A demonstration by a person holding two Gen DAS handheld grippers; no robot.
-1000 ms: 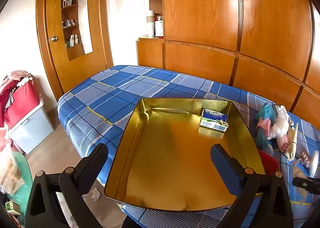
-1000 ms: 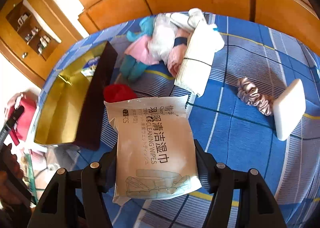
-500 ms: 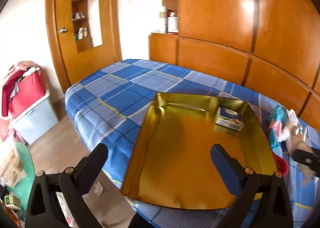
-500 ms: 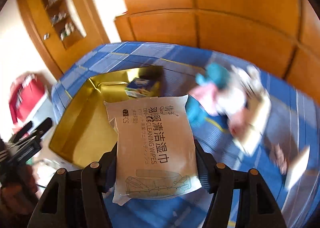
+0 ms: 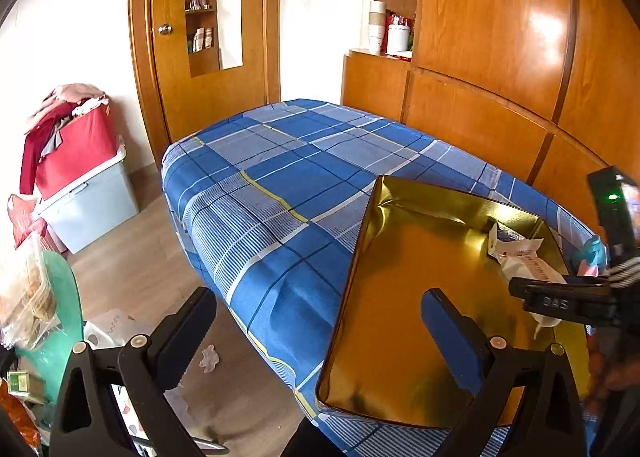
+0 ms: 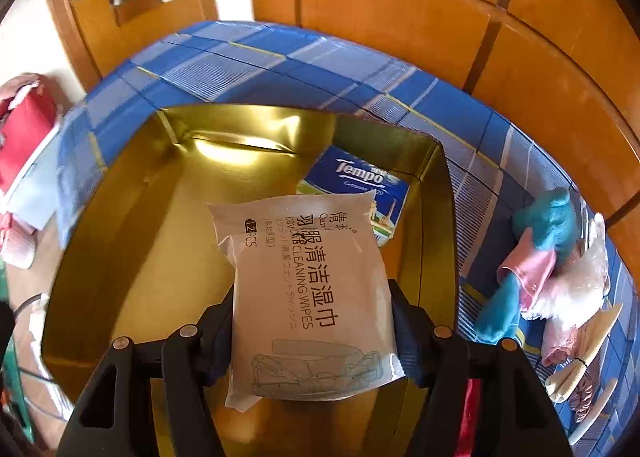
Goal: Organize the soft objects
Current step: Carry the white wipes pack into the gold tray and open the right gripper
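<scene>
Blue plaid bedding (image 5: 288,193) carries everything. Nearest me, my right claw (image 6: 312,321) pinches the wipes pack (image 6: 308,277) by its sides, hanging over the gold tray (image 6: 132,257) for dropping in. My left claw (image 5: 316,325) gapes empty. Farther in, the tissue pack (image 6: 360,181) sits cornered.

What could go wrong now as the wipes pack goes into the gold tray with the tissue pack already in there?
The wipes pack is pinched only at its lower half by the right gripper, so the limp pouch could slip or flop early. Released here, it may land partly on the Tempo tissue pack in the tray's corner instead of flat. The gold tray sits on soft bedding near the bed's edge, so a push could tip or shift it.
</scene>
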